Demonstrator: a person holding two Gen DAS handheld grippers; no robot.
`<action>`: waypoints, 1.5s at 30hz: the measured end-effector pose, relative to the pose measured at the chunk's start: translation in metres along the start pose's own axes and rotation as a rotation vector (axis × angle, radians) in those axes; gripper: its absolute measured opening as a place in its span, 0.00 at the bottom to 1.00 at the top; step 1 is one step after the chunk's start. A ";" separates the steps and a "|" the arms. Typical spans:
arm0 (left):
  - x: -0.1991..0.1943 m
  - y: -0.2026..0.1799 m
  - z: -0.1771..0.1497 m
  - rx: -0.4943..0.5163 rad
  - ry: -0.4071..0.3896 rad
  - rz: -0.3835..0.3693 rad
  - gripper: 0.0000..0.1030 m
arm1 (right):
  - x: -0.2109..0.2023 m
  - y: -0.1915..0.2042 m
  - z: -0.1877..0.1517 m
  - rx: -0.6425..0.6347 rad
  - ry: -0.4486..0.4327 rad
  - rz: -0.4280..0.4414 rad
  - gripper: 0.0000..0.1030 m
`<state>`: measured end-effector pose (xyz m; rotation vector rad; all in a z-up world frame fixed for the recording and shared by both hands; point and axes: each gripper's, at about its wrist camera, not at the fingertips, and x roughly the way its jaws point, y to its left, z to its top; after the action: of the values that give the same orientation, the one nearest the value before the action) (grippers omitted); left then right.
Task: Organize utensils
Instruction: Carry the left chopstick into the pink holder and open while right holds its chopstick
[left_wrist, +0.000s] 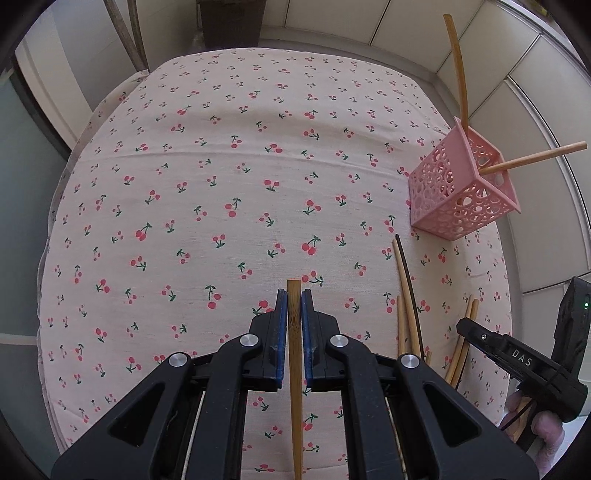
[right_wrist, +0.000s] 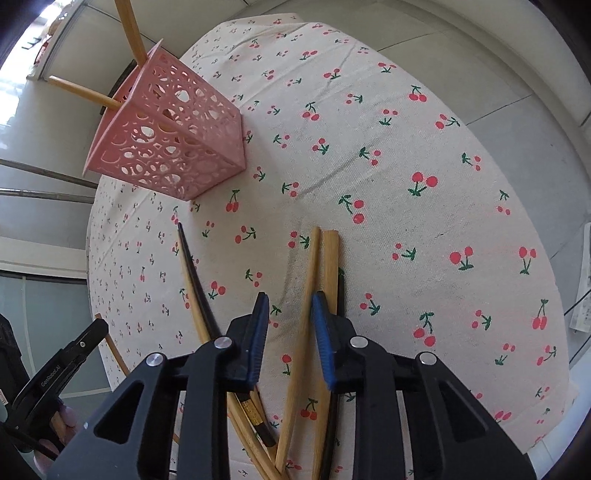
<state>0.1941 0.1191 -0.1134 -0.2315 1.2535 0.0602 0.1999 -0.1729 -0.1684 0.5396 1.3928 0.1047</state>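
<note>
Left wrist view: my left gripper (left_wrist: 294, 325) is clamped on one bamboo chopstick (left_wrist: 294, 369), low centre of frame, above the cherry-print cloth (left_wrist: 221, 166). The pink perforated holder (left_wrist: 463, 188), upper right, already has two sticks standing in it. Right wrist view: my right gripper (right_wrist: 290, 332) stands partly open astride a pale chopstick (right_wrist: 301, 332) of the loose pile (right_wrist: 258, 424) at bottom centre; nothing is pinched yet. The sticks look light, stiff and smooth, likely to pivot; I judge a mid-shaft hold steadiest.
</note>
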 end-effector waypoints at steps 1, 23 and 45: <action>0.000 0.000 0.000 0.000 0.000 0.002 0.07 | 0.001 0.002 0.001 -0.004 -0.001 -0.006 0.24; -0.051 0.004 -0.006 0.037 -0.147 -0.062 0.07 | -0.077 0.037 -0.015 -0.151 -0.305 0.049 0.06; -0.204 -0.022 -0.012 0.068 -0.612 -0.085 0.07 | -0.232 -0.008 -0.026 -0.131 -0.614 0.202 0.06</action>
<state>0.1222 0.1115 0.0795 -0.1872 0.6348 0.0128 0.1284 -0.2601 0.0360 0.5430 0.7273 0.1749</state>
